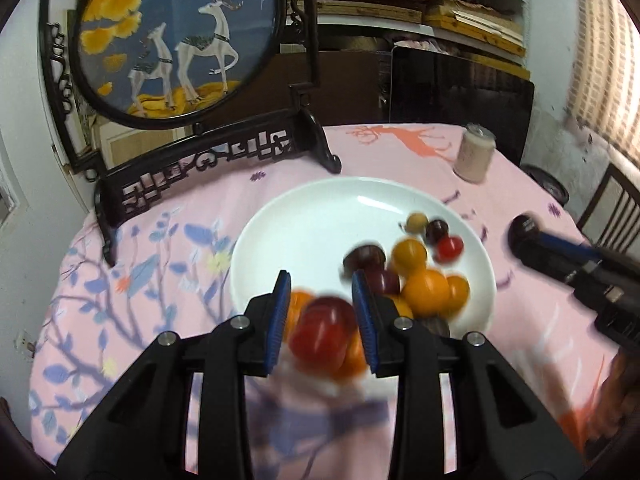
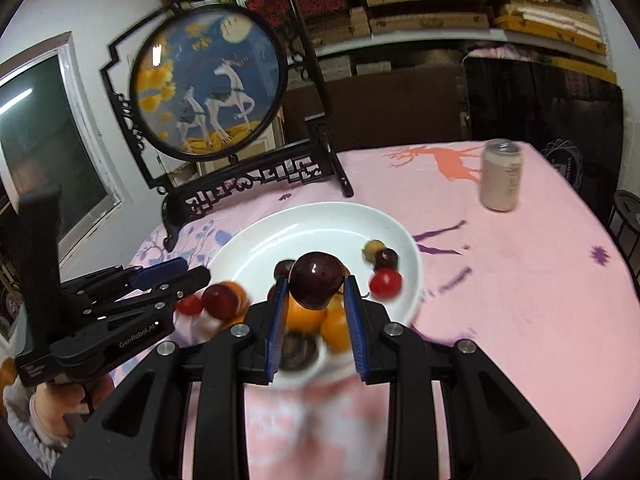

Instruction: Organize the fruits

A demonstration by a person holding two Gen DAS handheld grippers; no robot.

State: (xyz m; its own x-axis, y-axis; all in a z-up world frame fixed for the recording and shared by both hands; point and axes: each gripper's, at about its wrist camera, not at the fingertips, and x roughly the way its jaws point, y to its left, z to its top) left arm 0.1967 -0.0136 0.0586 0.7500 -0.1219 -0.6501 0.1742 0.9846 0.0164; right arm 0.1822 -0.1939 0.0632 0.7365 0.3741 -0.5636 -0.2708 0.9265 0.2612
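The left claw [image 1: 320, 304] is clamped on a blurred red-and-orange round fruit [image 1: 326, 332]; the right claw [image 2: 314, 304] grips a glossy dark purple plum [image 2: 316, 284]. Both are above the near rim of a wide white plate [image 2: 320, 224], which carries more small orange, red and dark fruits [image 1: 426, 276]. The plate sits on a table under a pink floral cloth [image 2: 520, 300]. Farther back stand a pale drink can [image 2: 502, 176], a round embroidered deer screen in a carved black frame [image 1: 176, 36] and shelves of stacked boxes [image 2: 428, 4].
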